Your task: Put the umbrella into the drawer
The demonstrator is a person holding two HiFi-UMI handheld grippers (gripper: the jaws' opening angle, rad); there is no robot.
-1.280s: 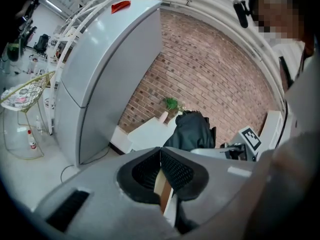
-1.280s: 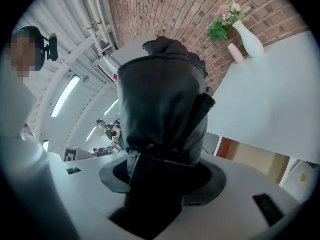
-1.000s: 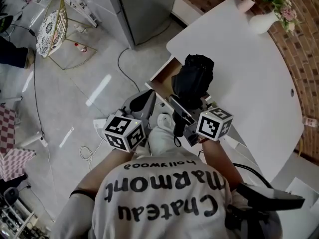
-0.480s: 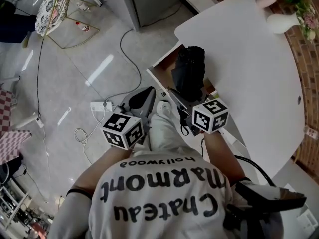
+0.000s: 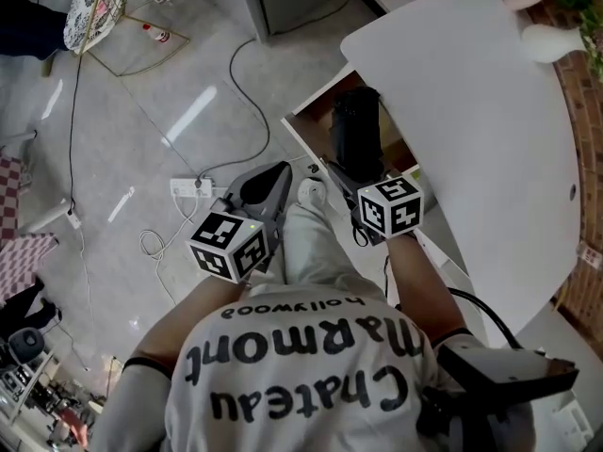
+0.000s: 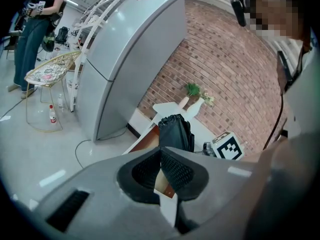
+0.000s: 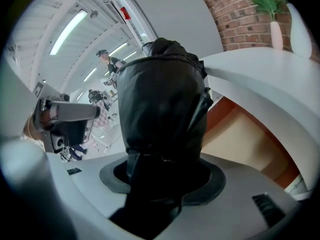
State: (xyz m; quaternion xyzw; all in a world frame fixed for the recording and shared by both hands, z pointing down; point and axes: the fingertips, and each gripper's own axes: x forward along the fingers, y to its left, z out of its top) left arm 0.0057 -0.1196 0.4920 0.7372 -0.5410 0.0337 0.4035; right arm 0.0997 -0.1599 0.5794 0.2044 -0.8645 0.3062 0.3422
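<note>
1. Our right tool (image 5: 350,179) is pinching a black folded fabric umbrella (image 5: 356,128) near its lower end, with the jaws pressed against its dark folds from both sides.
2. The umbrella points away from us, over the open wooden drawer with a white front (image 5: 311,121), which is pulled out from under the white rounded desk (image 5: 471,111).
3. We cannot tell whether the umbrella touches the drawer's bottom.
4. In the right gripper view the umbrella (image 7: 162,104) fills the middle, with the drawer's brown inside (image 7: 245,134) to its right.
5. Our left tool (image 5: 268,185) hangs beside the drawer over the grey floor (image 5: 141,111). Its jaws are pressed together at the tips and hold nothing.
</note>
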